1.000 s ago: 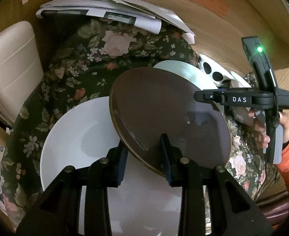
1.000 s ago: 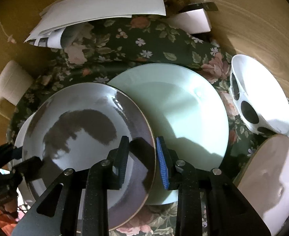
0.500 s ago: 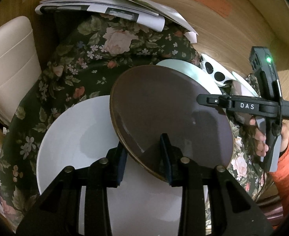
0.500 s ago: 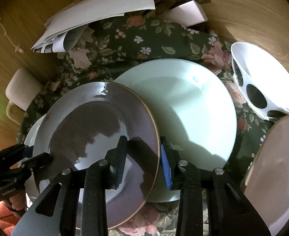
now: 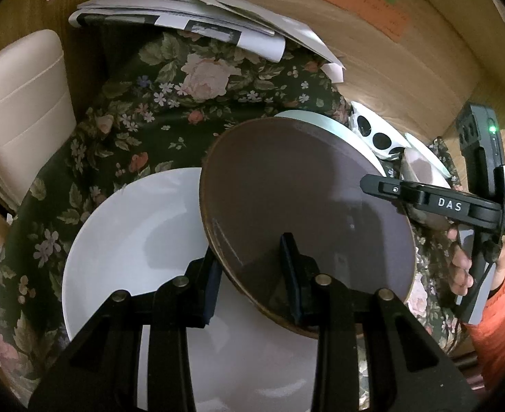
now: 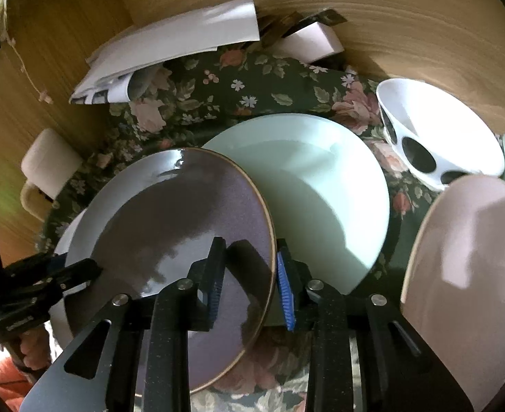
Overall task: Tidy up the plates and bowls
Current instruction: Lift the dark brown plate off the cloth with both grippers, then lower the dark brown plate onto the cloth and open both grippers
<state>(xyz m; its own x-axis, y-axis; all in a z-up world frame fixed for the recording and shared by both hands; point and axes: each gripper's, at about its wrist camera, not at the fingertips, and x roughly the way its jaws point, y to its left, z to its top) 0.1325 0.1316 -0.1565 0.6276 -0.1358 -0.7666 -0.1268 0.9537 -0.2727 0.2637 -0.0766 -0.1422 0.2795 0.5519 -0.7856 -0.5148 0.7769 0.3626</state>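
Note:
A brown plate [image 5: 304, 206] is held tilted above a large white plate [image 5: 132, 240] on the floral cloth. My left gripper [image 5: 252, 274] is shut on its near rim. In the right wrist view my right gripper [image 6: 247, 274] is shut on the brown plate's [image 6: 170, 226] opposite rim, one finger over it and one under. A pale green plate [image 6: 314, 185] lies just behind and partly under the brown plate. The right gripper body [image 5: 458, 206] shows at the right of the left wrist view.
A white bowl with black dots [image 6: 431, 137] and a pink-beige plate [image 6: 468, 267] sit to the right. Stacked papers [image 5: 190, 17] lie at the table's far end. A cream chair [image 5: 15, 103] stands at the left. A wooden wall is behind.
The brown plate, held by both grippers, has shifted slightly toward the white plate; the right gripper has come lower and closer.

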